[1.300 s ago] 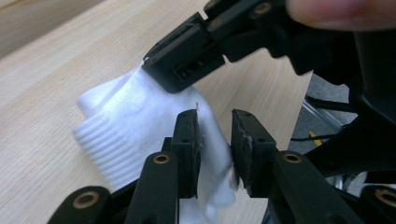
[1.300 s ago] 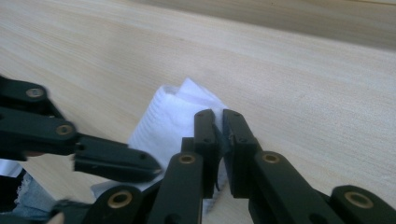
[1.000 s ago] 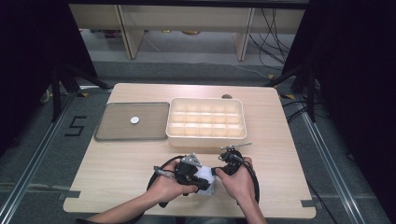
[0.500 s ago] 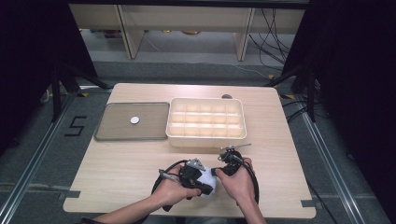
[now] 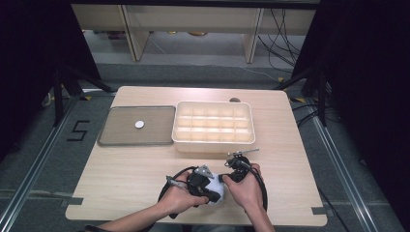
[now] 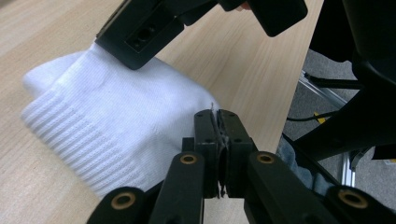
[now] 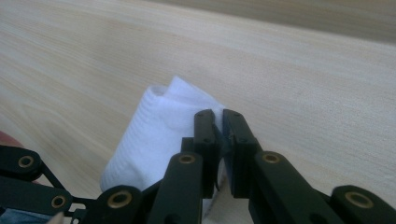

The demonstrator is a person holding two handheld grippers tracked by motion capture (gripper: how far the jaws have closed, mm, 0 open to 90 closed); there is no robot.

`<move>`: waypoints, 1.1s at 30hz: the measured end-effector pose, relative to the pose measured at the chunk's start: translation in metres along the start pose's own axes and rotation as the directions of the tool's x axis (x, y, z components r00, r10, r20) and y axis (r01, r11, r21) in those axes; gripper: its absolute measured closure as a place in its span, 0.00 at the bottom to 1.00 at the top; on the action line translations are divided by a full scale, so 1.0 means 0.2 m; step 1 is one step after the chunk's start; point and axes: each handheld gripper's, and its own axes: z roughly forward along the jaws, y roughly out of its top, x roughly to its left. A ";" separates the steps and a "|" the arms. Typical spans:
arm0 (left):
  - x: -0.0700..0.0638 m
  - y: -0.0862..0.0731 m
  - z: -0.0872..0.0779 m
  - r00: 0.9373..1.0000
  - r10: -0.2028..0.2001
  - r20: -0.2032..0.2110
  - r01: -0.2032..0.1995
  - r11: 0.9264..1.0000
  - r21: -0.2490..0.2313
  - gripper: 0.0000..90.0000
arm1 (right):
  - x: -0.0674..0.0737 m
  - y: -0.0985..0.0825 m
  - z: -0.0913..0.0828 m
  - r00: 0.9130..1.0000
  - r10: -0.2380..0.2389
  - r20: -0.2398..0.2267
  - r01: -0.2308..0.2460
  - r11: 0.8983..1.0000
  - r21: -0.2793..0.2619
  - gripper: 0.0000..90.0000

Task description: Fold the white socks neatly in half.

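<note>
Item: white sock [image 6: 112,121], folded, at the surface's [image 5: 121,179] near edge; your left gripper [image 6: 218,116] and right gripper [image 7: 218,122] each pinch its fabric shut—next, lift it toward the compartment box [image 5: 213,126].

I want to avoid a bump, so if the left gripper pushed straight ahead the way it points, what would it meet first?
Probably the right gripper, whose black body rests on the white sock just ahead of the left gripper; depth is hard to judge.
</note>
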 end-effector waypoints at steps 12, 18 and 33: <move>0.01 -0.01 0.01 1.000 0.019 -0.006 -0.019 1.000 0.003 0.96 | 0.00 -0.01 0.02 1.000 -0.004 0.015 0.004 1.000 0.003 0.95; 0.00 -0.01 0.02 1.000 0.020 -0.013 -0.020 1.000 0.004 0.96 | 0.00 -0.01 0.02 1.000 0.019 0.015 -0.020 1.000 0.010 0.95; -0.01 -0.02 -0.15 0.997 0.071 -0.043 -0.074 0.994 -0.074 0.65 | 0.00 -0.02 0.02 1.000 -0.013 0.016 0.013 1.000 -0.016 0.94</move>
